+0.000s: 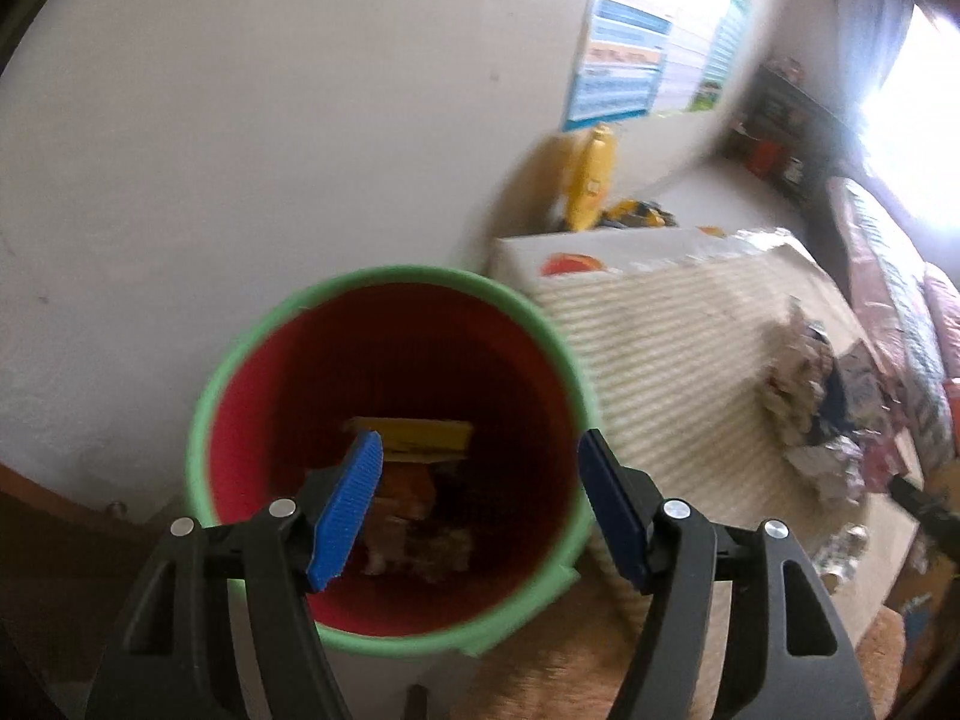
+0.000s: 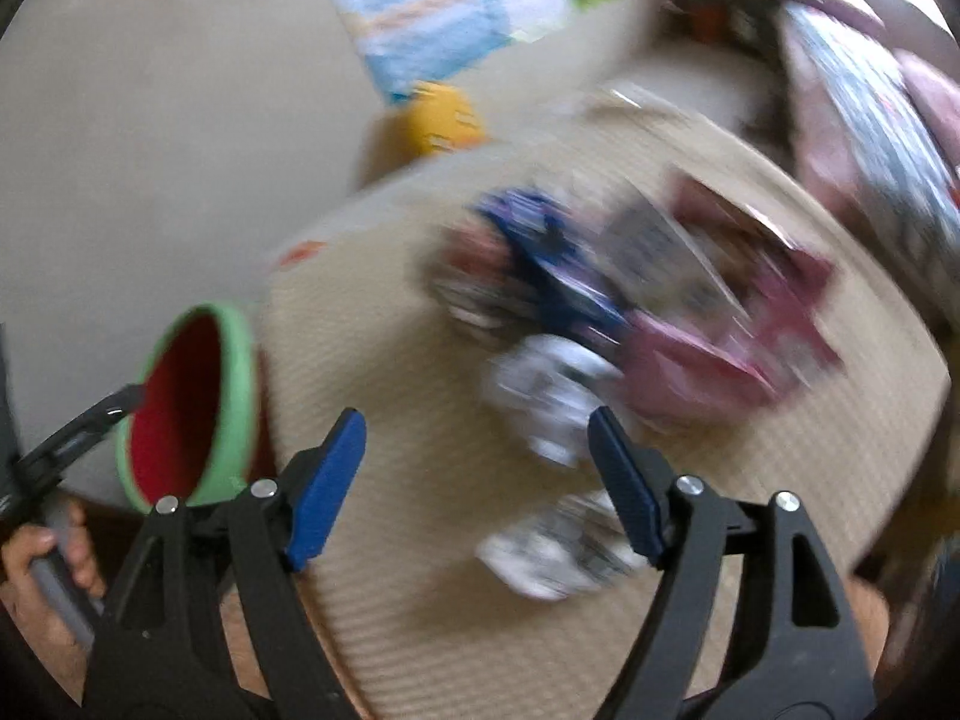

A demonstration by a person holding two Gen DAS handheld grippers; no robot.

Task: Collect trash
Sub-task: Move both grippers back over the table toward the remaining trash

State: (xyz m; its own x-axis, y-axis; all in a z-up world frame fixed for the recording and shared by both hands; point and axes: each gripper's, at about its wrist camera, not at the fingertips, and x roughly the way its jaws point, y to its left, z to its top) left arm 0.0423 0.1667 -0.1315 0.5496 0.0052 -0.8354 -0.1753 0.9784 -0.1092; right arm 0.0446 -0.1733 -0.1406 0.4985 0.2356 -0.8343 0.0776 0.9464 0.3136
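- Left tool (image 1: 477, 504) hangs wide and empty over the bin (image 1: 384, 282), trash inside.
- Right tool (image 2: 477, 480), wide, empty, aims at wrappers (image 2: 558, 396) on the mat (image 2: 420, 540).

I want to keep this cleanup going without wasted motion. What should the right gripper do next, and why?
Probably lower the right gripper onto the white crumpled wrapper just ahead of it. Its jaws stand open and empty, more wrappers lie on the striped mat, and the left gripper hangs open over the green-rimmed red bin.
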